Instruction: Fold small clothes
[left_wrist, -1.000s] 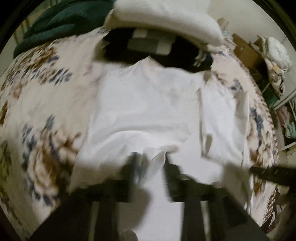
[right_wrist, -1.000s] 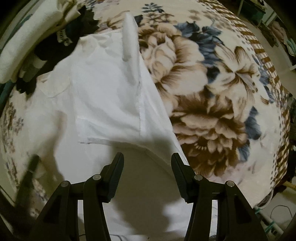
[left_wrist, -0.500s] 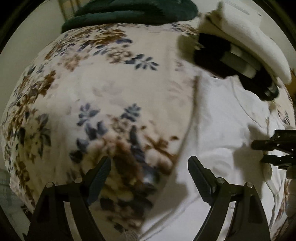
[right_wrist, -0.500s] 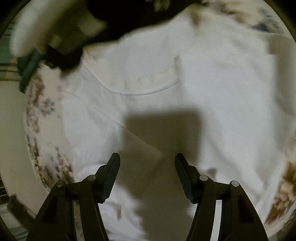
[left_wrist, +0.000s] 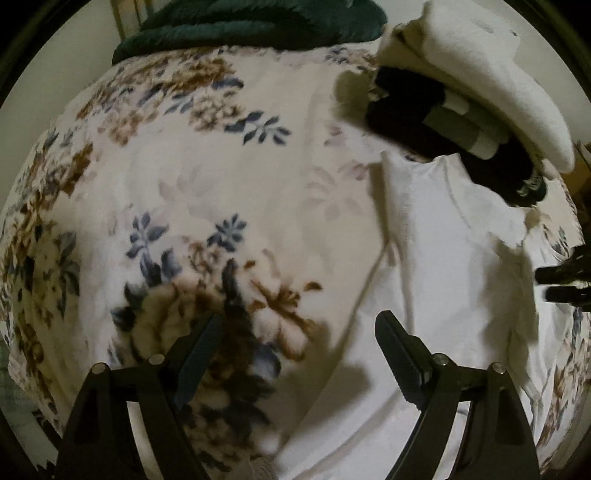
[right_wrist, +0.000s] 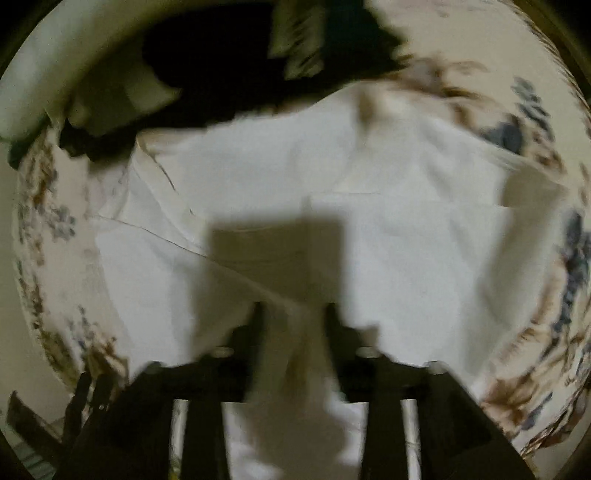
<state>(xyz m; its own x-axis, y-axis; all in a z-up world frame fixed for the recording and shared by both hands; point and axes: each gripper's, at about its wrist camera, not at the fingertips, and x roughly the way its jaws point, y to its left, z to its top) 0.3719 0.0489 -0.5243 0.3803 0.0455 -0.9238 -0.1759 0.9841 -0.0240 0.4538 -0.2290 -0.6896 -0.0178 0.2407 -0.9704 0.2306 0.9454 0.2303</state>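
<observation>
Your left gripper (left_wrist: 295, 354) hovers with jaws spread over the floral blanket (left_wrist: 184, 206) on the bed, the white shirt (left_wrist: 454, 266) lying to its right, long axis running from lower frame up toward the folded pile (left_wrist: 480, 96) at upper right. Your right gripper (right_wrist: 293, 325) is nearer, sitting on the shirt; blur hides its jaws, so you cannot tell whether they pinch the fabric bunched between them.
</observation>
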